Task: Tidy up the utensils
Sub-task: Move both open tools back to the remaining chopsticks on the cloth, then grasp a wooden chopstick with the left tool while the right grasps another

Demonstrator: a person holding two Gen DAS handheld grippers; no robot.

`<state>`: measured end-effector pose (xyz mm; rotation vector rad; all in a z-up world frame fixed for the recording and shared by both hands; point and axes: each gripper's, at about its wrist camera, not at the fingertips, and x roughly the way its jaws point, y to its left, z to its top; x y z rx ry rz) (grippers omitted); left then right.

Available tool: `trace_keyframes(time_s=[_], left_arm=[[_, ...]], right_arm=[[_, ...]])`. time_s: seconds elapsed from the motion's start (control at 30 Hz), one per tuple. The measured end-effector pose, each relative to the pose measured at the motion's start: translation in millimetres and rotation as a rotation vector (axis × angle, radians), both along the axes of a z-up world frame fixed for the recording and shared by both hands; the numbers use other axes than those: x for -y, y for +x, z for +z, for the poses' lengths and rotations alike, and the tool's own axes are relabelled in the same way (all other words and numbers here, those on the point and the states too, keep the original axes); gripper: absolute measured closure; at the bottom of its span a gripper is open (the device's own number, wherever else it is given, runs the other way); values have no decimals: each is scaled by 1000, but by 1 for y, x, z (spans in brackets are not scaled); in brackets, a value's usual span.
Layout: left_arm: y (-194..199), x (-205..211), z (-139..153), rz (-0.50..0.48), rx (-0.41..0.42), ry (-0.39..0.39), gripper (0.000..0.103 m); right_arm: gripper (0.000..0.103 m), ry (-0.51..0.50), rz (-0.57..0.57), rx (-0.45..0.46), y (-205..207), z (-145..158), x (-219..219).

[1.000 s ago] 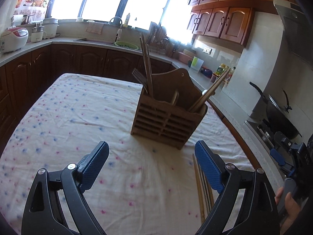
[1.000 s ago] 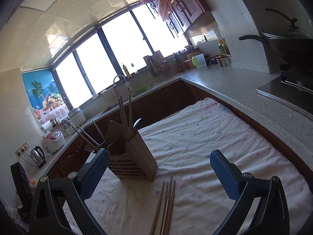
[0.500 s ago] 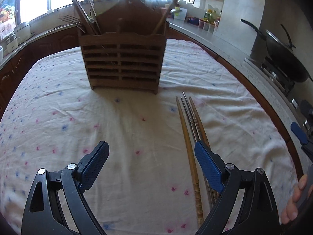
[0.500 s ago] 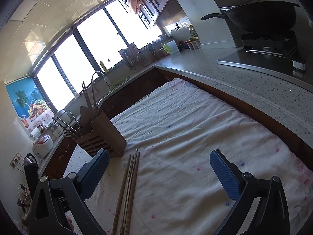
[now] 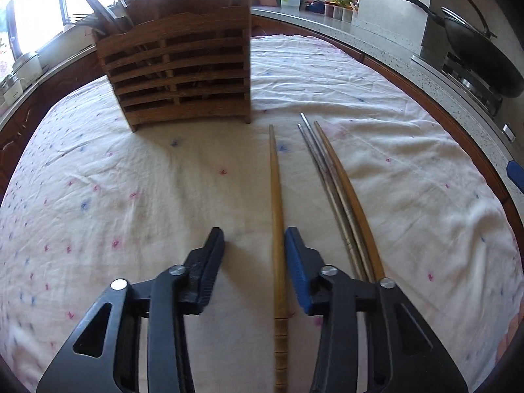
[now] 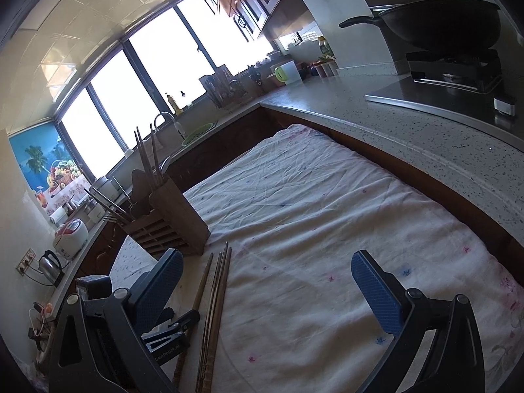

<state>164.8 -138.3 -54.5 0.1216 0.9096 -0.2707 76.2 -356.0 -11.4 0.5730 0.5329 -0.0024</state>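
Observation:
A wooden slatted utensil holder (image 5: 183, 65) stands on the cloth-covered table, with chopsticks and forks sticking out; it also shows in the right wrist view (image 6: 170, 219). A lone wooden chopstick (image 5: 277, 209) lies on the cloth between my left gripper's (image 5: 254, 249) fingers, close to the right finger (image 5: 296, 262). The jaws are partly closed, not touching it. Beside it lie two metal chopsticks (image 5: 330, 190) and another wooden one (image 5: 352, 203). My right gripper (image 6: 267, 278) is open and empty above the cloth; the chopsticks (image 6: 216, 304) lie by its left finger.
The table carries a white cloth with pink and blue specks (image 5: 131, 180). A stone counter (image 6: 409, 121) runs along the right, with a wok on a stove (image 6: 452, 29). The left gripper's body (image 6: 167, 334) shows low left in the right wrist view.
My left gripper has dropped close to the cloth and narrowed its jaws around the lone wooden chopstick. My right gripper has tilted slightly; it stays open.

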Motion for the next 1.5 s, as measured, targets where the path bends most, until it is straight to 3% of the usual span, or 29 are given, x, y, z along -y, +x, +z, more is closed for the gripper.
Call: trace_keyframes(time_s=[0.07, 0.1, 0.2, 0.33, 0.4, 0.57, 0.73, 0.93, 1.13, 1.5], left_arm=[[-9, -20, 0, 22, -8, -15, 95], [-14, -32, 0, 37, -15, -29, 95], [-31, -60, 2, 69, -31, -63, 96], [-47, -76, 3, 70, -57, -89, 95], [-46, -82, 4, 72, -84, -140, 95], [-38, -93, 7, 88, -104, -205, 88], [-26, -95, 11, 96, -92, -228, 79], [-7, -92, 10, 93, -93, -206, 72], [10, -89, 5, 81, -102, -192, 71], [45, -59, 0, 38, -56, -83, 72]], right_arm=[[6, -26, 21, -8, 4, -1, -8], [13, -42, 32, -17, 6, -1, -13], [36, -81, 98, -65, 22, -7, -31], [57, -148, 219, -153, 55, -20, -66], [72, -176, 257, -194, 73, -28, -80], [83, -229, 301, -295, 111, -50, -101], [85, -249, 320, -319, 120, -58, -108], [92, -355, 347, -323, 107, -56, -118], [90, -306, 360, -325, 77, -54, -97], [86, -282, 316, -333, 117, -56, -98]])
